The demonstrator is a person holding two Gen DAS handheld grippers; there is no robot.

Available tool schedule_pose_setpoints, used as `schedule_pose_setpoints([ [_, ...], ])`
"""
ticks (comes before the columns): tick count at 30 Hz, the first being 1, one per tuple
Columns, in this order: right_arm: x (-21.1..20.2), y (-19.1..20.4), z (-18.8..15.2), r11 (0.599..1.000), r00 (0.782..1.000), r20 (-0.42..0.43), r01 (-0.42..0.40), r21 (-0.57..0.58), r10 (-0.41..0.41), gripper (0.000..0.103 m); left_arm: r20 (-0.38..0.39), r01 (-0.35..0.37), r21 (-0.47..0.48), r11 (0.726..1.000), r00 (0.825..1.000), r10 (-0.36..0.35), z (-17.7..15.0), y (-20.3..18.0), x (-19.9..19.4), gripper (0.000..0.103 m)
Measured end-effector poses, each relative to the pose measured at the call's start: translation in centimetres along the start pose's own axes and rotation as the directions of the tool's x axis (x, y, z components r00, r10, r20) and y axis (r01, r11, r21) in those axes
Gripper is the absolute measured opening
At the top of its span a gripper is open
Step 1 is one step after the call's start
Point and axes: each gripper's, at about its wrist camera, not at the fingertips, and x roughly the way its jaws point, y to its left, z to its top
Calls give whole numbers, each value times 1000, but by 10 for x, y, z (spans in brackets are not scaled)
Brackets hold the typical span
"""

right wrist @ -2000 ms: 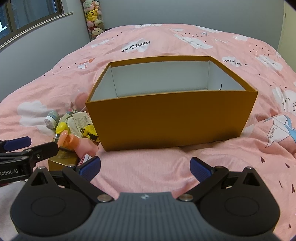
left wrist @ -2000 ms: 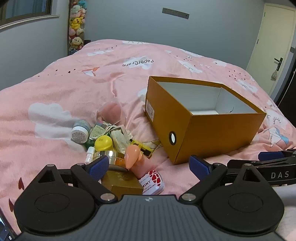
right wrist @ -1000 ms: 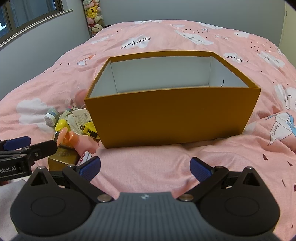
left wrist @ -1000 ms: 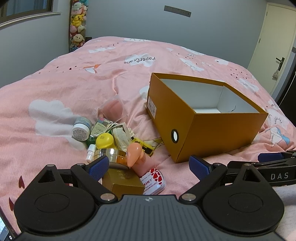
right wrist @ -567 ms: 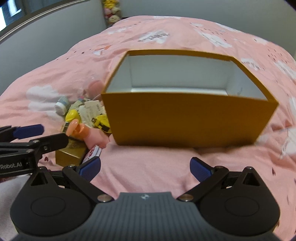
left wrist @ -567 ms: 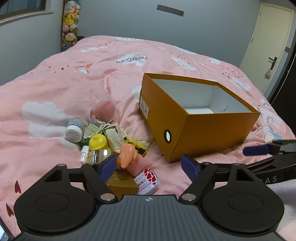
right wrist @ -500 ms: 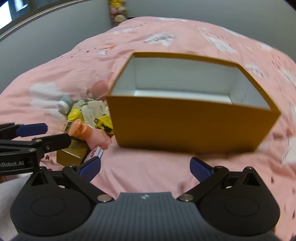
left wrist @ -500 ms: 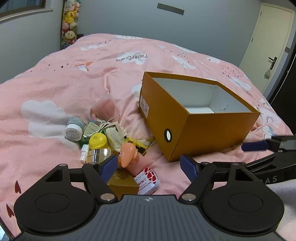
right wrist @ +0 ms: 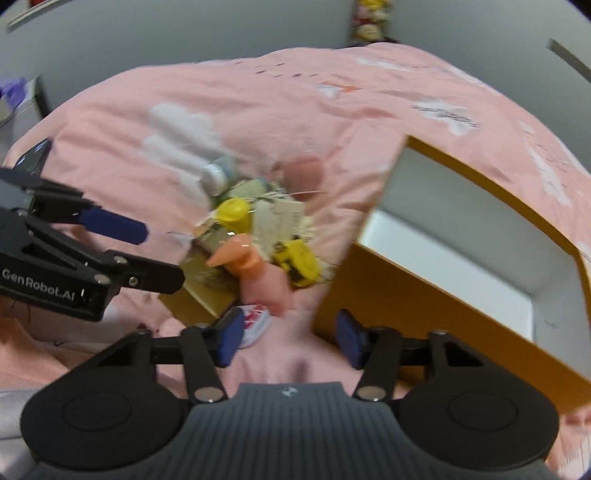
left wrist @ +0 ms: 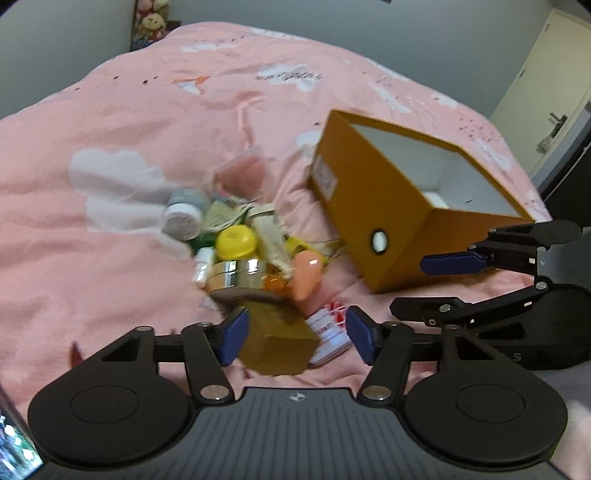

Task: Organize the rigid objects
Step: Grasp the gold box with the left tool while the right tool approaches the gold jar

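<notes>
An open orange box (left wrist: 402, 236) (right wrist: 406, 295) stands on the pink bed, white inside. Left of it lies a heap of small items: a yellow cap (left wrist: 236, 242), a gold jar (left wrist: 236, 278), a peach bottle (left wrist: 304, 277) (right wrist: 240, 254), a gold box (left wrist: 277, 343) (right wrist: 199, 291) and a mint tin (left wrist: 330, 332) (right wrist: 255, 321). My left gripper (left wrist: 297, 339) hovers over the gold box and tin, jaws closing, pads not pressing them. My right gripper (right wrist: 290, 341) is near the box corner, jaws closing over bare bedding beside the tin.
A white-lidded jar (left wrist: 183, 218) and a yellow-black item (right wrist: 299, 262) belong to the same heap. The pink duvet (left wrist: 110, 258) spreads wide to the left. Plush toys (left wrist: 151, 22) stand by the far wall and a door (left wrist: 554, 92) is at the right.
Both grippers have moved in toward the heap and their jaws have narrowed. The right view has rolled, so the box now sits tilted at its right side.
</notes>
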Motion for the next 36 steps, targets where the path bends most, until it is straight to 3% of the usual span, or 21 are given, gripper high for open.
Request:
schedule_pose_setpoints([
  [6, 23, 16, 15, 990, 994, -22, -108, -86, 107, 44, -13, -20, -53, 998, 1000, 19, 4, 18, 7, 69],
  [11, 44, 29, 19, 977, 992, -60, -119, -174, 110, 44, -64, -18, -54, 998, 998, 15, 3, 17, 23, 69],
  [16, 55, 29, 14, 964, 989, -97, -130, -233, 110, 44, -128, -24, -7, 1000, 991, 23, 0, 10, 37, 84],
  [21, 61, 23, 6, 956, 989, -122, -114, -269, 83, 43, -147, -72, 81, 994, 986, 84, -3, -7, 51, 88],
  [28, 63, 12, -10, 969, 984, -151, -131, -211, 100, 45, -189, -119, 146, 982, 971, 146, -5, -18, 65, 91],
  [32, 67, 11, -15, 973, 983, -159, -120, -195, 90, 45, -213, -135, 104, 985, 965, 155, -4, -13, 80, 91],
  [36, 71, 8, -15, 977, 983, -162, -121, -178, 92, 45, -215, -155, 123, 980, 960, 179, -7, -16, 93, 90],
])
